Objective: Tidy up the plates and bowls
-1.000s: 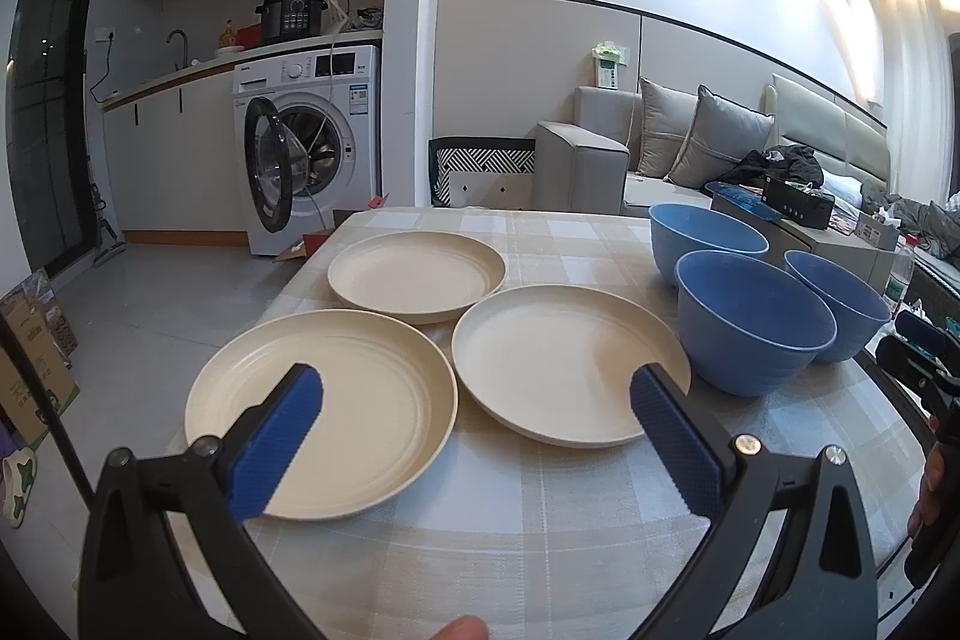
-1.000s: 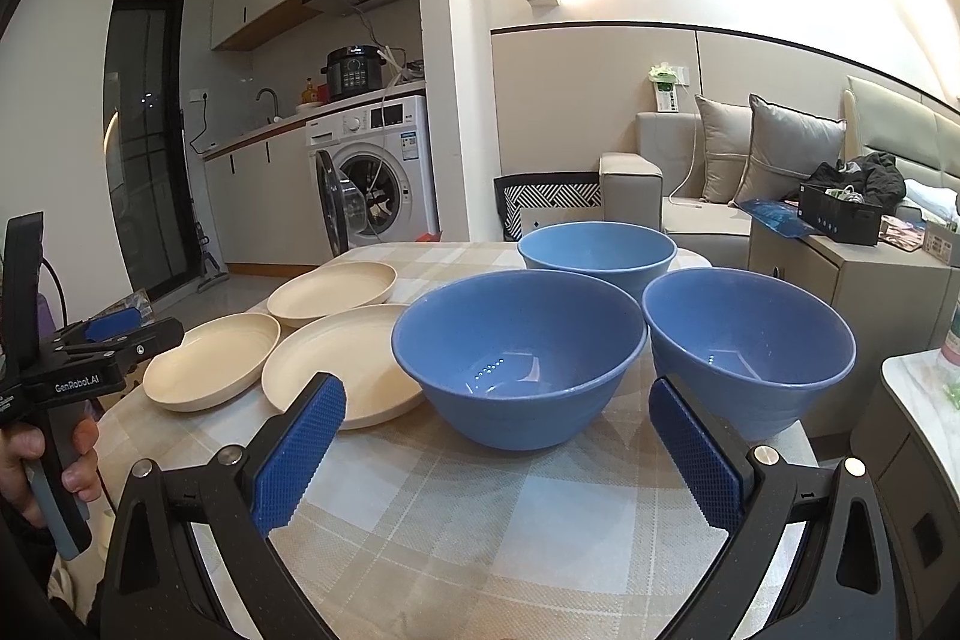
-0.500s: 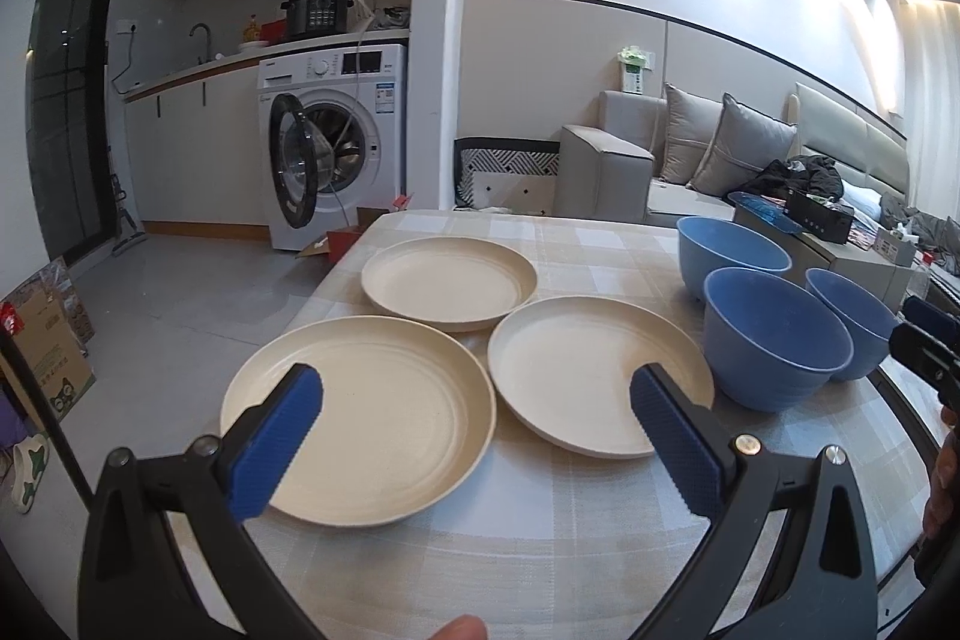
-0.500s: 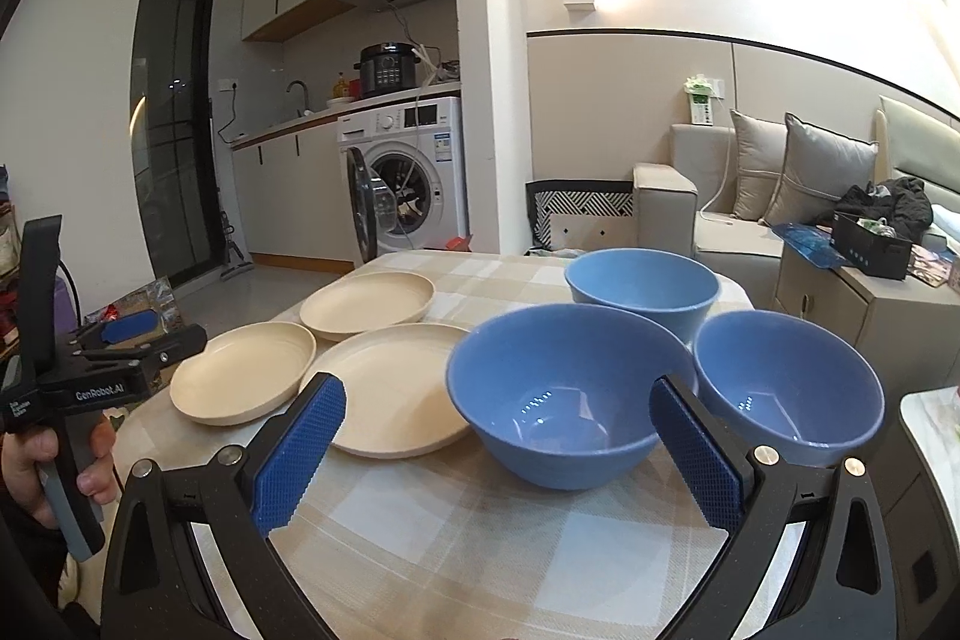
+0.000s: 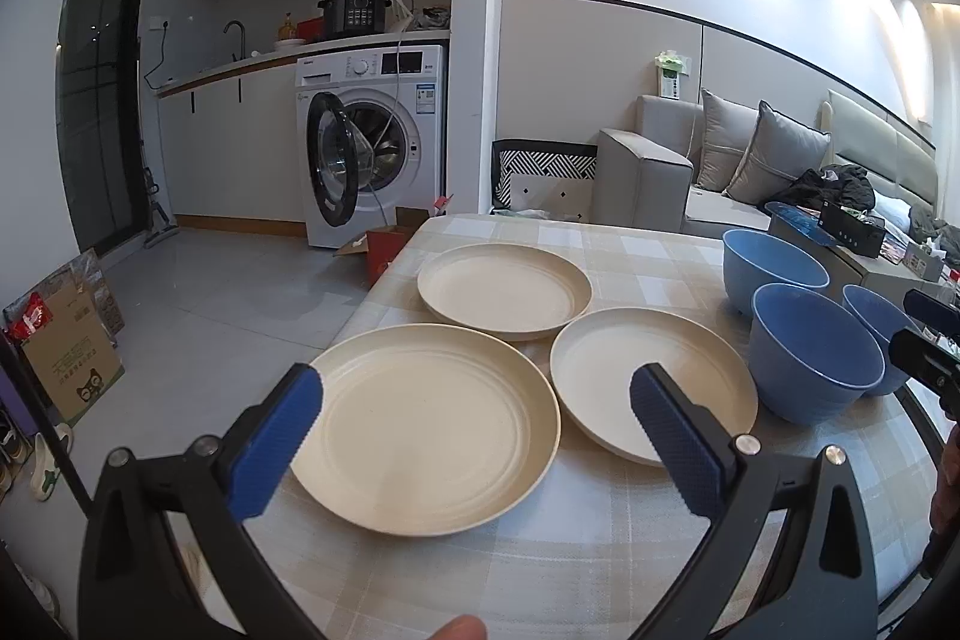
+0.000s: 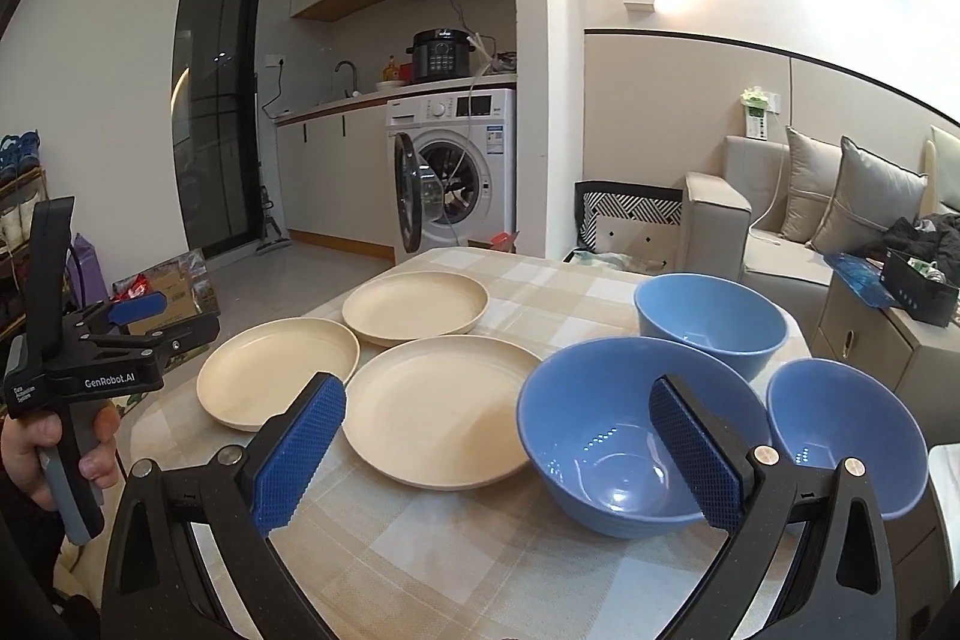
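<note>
Here both grippers, left [image 5: 474, 415] and right [image 6: 498, 433], hover with fingers spread; plates [image 5: 426, 427] at 10 o'clock, bowls [image 6: 636, 445] at 2, on the table [image 6: 480, 538]

Right tongs [image 6: 495, 451] with black angular arms, blue cross-hatched pads [image 6: 298, 451], silver screw heads, left tongs [image 6: 129, 322] with black body, white "GenRobot.AI" lettering, grey handle grip, upright black slab at rear
</note>
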Motion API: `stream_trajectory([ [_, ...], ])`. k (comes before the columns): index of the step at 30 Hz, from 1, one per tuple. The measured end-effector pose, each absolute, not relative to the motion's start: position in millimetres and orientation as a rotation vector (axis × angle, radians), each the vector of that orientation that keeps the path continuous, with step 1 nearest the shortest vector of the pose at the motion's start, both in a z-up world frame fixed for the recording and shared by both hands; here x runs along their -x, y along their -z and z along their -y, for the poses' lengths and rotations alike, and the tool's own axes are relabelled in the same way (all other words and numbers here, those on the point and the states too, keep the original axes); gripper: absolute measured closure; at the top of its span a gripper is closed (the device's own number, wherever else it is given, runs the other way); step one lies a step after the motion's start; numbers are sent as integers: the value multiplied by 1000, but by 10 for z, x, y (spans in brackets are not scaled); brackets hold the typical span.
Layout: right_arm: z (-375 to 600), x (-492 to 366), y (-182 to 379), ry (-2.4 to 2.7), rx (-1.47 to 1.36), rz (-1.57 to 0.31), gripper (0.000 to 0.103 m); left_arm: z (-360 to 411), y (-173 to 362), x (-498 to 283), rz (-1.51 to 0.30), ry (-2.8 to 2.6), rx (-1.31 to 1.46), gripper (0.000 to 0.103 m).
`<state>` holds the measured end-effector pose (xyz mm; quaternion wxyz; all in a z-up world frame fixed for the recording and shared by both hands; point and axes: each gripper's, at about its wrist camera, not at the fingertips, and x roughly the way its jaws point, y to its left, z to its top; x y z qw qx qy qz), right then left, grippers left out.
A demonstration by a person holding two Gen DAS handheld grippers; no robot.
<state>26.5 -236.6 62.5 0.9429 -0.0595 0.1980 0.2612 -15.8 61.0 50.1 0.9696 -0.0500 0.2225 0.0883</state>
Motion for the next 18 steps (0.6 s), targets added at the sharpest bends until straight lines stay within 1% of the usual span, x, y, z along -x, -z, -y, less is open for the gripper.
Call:
stream_trajectory([
  [12,2007,-469,-798,-608,130,-451,0,-776,-563,75,-458,-194,123,0],
  [18,1702,-480,-732,-661,155,-496,0,-915,-491,76,-480,-223,142,0],
])
